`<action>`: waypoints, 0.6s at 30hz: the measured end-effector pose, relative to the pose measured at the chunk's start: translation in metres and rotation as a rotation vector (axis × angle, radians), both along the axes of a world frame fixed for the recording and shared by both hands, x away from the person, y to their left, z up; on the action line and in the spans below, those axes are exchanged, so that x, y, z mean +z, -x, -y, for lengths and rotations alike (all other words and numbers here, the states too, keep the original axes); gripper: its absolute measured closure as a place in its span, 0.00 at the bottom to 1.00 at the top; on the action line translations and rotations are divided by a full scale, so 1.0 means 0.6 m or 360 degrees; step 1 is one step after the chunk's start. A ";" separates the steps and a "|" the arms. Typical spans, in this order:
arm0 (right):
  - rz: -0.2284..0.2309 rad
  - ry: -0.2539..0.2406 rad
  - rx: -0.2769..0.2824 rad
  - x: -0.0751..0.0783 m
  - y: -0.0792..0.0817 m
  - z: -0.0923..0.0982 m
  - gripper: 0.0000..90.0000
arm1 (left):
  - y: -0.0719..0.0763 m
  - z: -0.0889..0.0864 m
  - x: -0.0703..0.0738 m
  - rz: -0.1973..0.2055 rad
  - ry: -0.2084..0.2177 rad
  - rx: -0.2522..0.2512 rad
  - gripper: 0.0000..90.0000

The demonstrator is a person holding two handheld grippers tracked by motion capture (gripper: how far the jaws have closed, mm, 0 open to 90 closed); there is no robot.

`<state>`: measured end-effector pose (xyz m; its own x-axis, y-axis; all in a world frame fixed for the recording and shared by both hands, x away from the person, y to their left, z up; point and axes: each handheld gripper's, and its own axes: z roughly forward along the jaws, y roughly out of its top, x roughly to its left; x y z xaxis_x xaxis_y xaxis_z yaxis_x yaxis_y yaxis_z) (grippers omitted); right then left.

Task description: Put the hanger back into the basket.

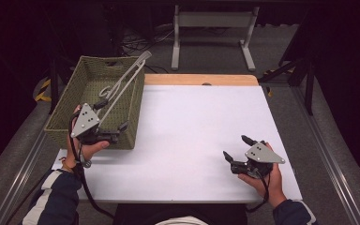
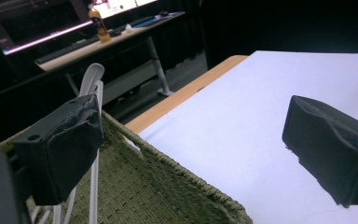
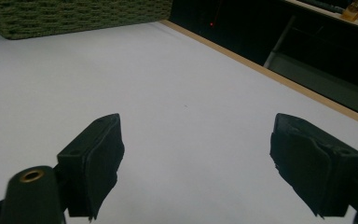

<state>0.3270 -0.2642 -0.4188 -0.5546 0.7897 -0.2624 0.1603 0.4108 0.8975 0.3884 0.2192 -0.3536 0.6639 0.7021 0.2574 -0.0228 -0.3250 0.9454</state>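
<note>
1. A green woven basket stands at the left edge of the desk, reaching toward the far left corner.
2. A pair of long white tongs lies in the basket, slanted, its tip resting on the basket's far right rim and sticking out above it.
3. The left tool hovers over the basket's near right corner, held by the person's left hand. Its jaws are spread wide and hold nothing; in the left gripper view one pad sits just beside the tongs' arms, the other out over the white desk surface.
4. The right tool is near the desk's near right corner, held in the right hand and pointing left across the desk. Its jaws are also wide apart and empty, above bare white surface.
5. The two tools are well apart, with the open middle of the desk between them.
6. A wooden strip runs along the desk's far edge.
</note>
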 end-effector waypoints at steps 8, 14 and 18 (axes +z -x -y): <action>0.0024 0.0025 0.0024 0.000 0.004 -0.008 0.19 | 0.027 0.024 -0.008 0.0026 -0.0020 -0.0068 0.05; 0.0035 0.0060 0.0031 -0.003 0.005 -0.011 0.19 | 0.051 0.041 -0.021 0.0032 -0.0014 -0.0147 0.06; 0.0040 0.0071 0.0040 -0.006 0.007 -0.014 0.19 | 0.063 0.051 -0.040 0.0007 -0.0023 -0.0181 0.06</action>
<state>0.3231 -0.2556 -0.4225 -0.5671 0.7626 -0.3112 0.1271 0.4544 0.8817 0.3509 0.1884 -0.3778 0.7377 0.6187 0.2701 -0.0645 -0.3337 0.9405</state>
